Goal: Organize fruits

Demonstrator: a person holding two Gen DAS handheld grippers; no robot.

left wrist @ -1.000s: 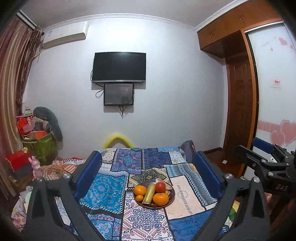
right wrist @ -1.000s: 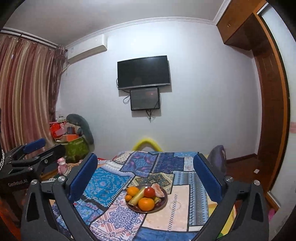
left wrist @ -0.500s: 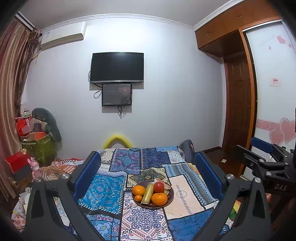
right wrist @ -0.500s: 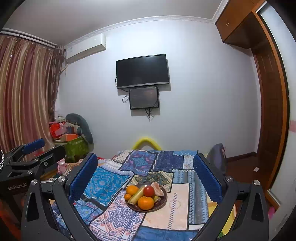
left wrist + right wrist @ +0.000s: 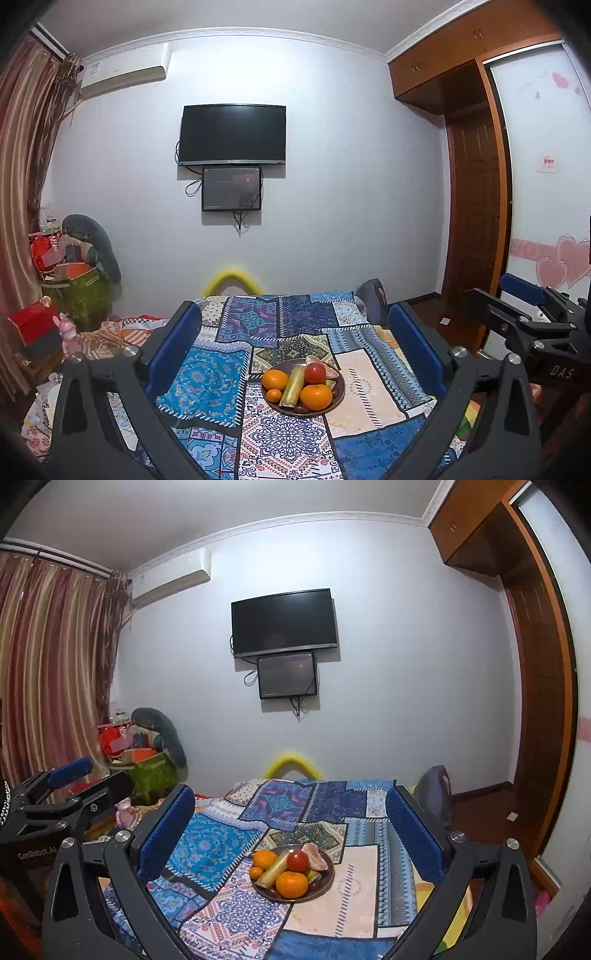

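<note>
Room: we see a pale wall with a black flat television (image 5: 232, 134), a smaller dark screen (image 5: 232, 189) just below it, a white air conditioner (image 5: 123, 75) high on the left, striped red-brown curtains (image 5: 48, 672) and a brown wooden wardrobe with a door (image 5: 476, 206) on the right.
Surface: a worktop under a blue patchwork patterned cloth (image 5: 207, 373) carries everything; its far edge lies near a yellow curved tube (image 5: 232, 280) by the wall.
Open room: bare cloth lies on all sides of the plate, widest toward the far edge; a dark chair back (image 5: 434, 790) stands at the right far corner.
Plate: we find a dark round plate of fruit (image 5: 338, 400) near the middle of the cloth, ahead of and below both claws.
Fruit: a large orange tangerine (image 5: 316, 397) at the front, a second orange fruit (image 5: 274, 379) at the left, a red apple (image 5: 314, 373), a yellow-green long fruit (image 5: 292, 384) lying between them, and a small orange one (image 5: 274, 396).
Left claw (image 5: 295, 347): released, blue pads wide apart, holding nothing, well short of the plate.
Right claw (image 5: 290, 827): likewise spread and unladen, the plate framed between its fingers but apart from them.
</note>
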